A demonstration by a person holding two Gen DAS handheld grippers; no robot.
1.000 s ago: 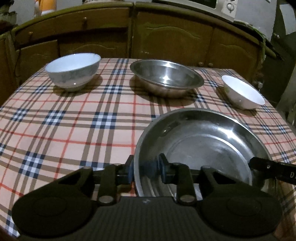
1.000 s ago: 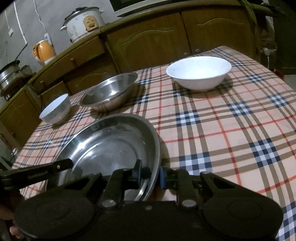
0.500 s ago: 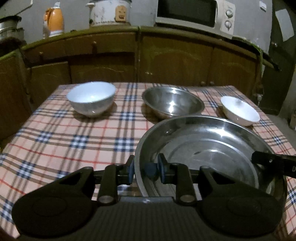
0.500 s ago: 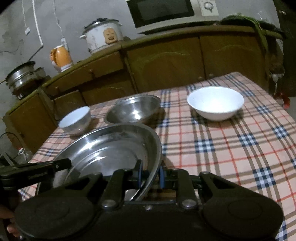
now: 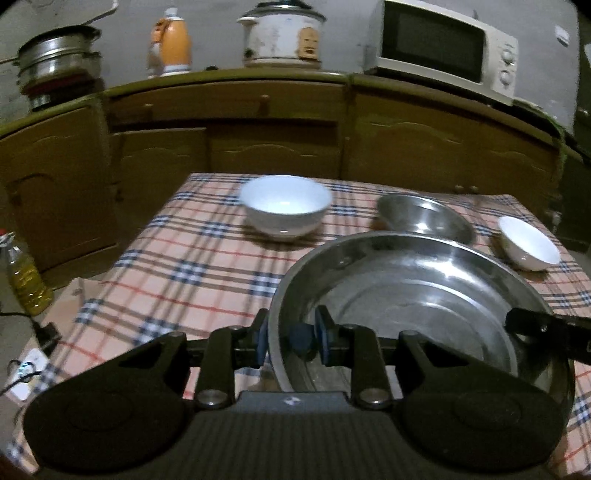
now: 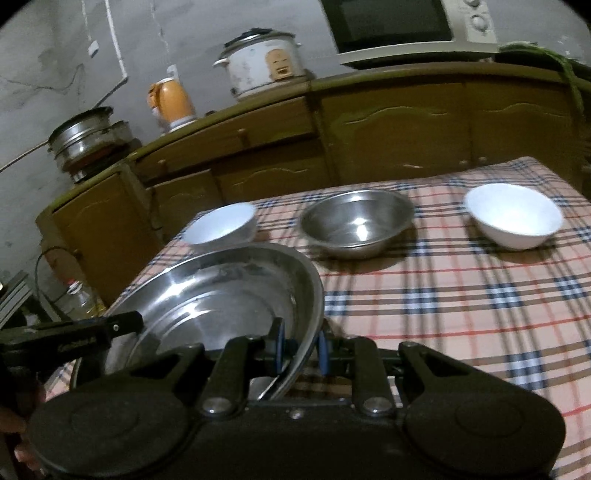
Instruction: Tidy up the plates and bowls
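my left hand-held gripper (image 5: 290,339) clamped on steel pan (image 5: 413,295) rim, right hand-held gripper (image 6: 301,349) pinching opposite rim, pan above checked surface (image 5: 192,269)

A home kitchen — rice cooker (image 5: 281,35), microwave (image 5: 441,46) and kettle (image 5: 170,44) top wooden cabinets (image 5: 273,125).

Large round steel plate (image 5: 417,291) shines mirror-glossy; white glazed bowl (image 5: 286,205) gleams smooth; checked cloth tablecloth (image 5: 207,266) looks matt; brown wooden cabinets (image 5: 273,147) look dull.
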